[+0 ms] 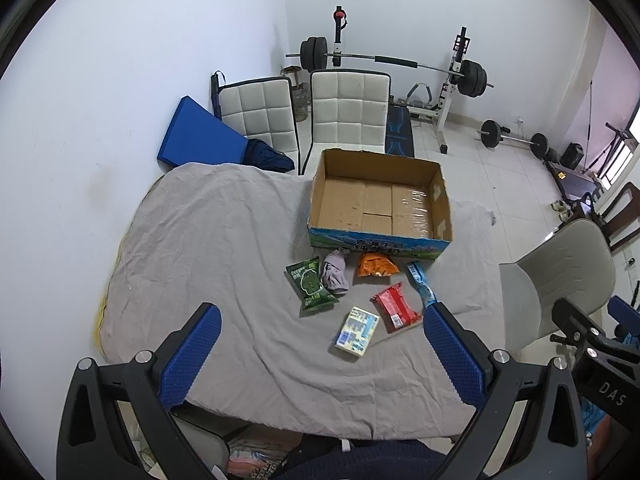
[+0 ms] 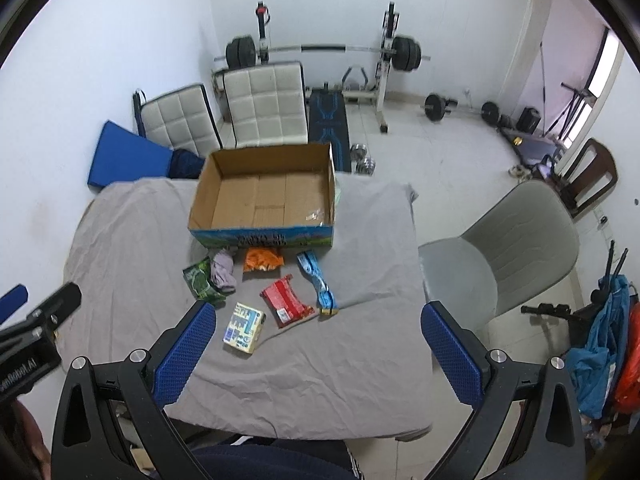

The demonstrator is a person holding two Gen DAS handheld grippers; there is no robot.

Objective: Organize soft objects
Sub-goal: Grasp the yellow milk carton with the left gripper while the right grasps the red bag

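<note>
An empty cardboard box (image 1: 380,196) (image 2: 264,196) stands at the far side of a table under a grey cloth (image 1: 208,248) (image 2: 320,352). In front of it lie a green packet (image 1: 311,285) (image 2: 202,280), a bunched grey cloth piece (image 1: 335,272) (image 2: 224,270), an orange packet (image 1: 377,265) (image 2: 262,259), a red packet (image 1: 396,306) (image 2: 287,300), a blue packet (image 1: 420,283) (image 2: 318,280) and a small pale carton (image 1: 357,331) (image 2: 245,330). My left gripper (image 1: 322,314) and right gripper (image 2: 319,316) hover open and empty above the table's near edge.
Two white padded chairs (image 1: 348,112) (image 2: 264,104) stand behind the table, with a blue mat (image 1: 196,134) against the left wall. A grey chair (image 2: 508,256) is to the right. A barbell rack (image 1: 400,64) and weights stand at the back.
</note>
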